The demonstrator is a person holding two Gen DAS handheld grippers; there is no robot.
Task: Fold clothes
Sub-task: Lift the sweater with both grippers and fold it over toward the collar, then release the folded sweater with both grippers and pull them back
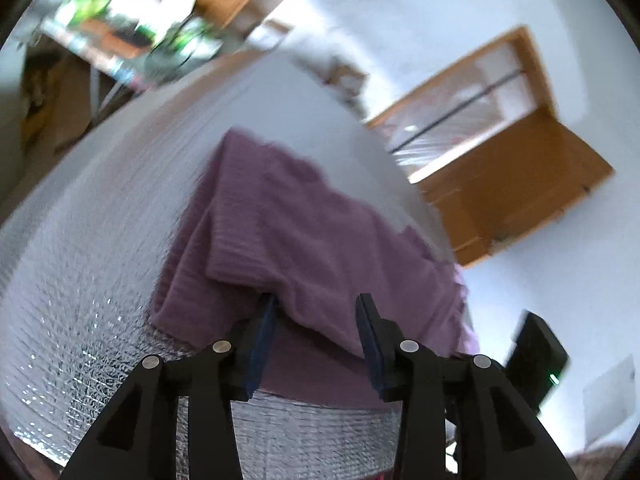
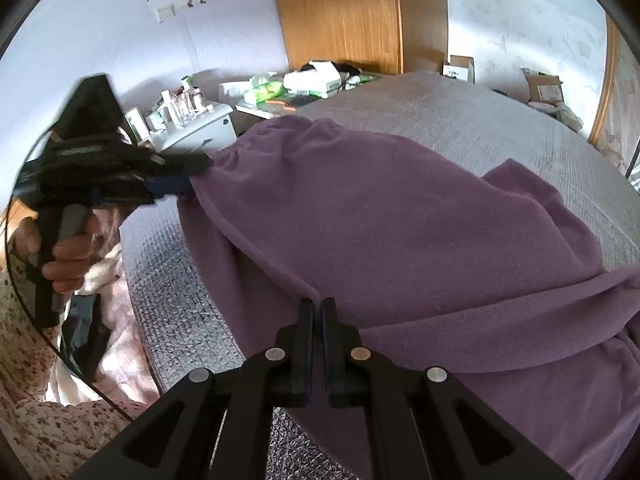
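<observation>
- The garment [image 2: 400, 216] lies on the bed [image 2: 500, 120], draped across its near half.
- The right gripper [image 2: 317, 304] sits at its near edge.
- The left gripper [image 2: 188, 178] meets its left end.
- A cluttered table [image 2: 280, 100] stands behind the bed, a wardrobe [image 2: 344, 12] behind that.

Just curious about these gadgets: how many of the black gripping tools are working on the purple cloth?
2. The right gripper, nearest the camera, pinches a fold of the purple garment. The left gripper, at far left in a hand, meets the gathered edge, jaws spread in its own view.
</observation>
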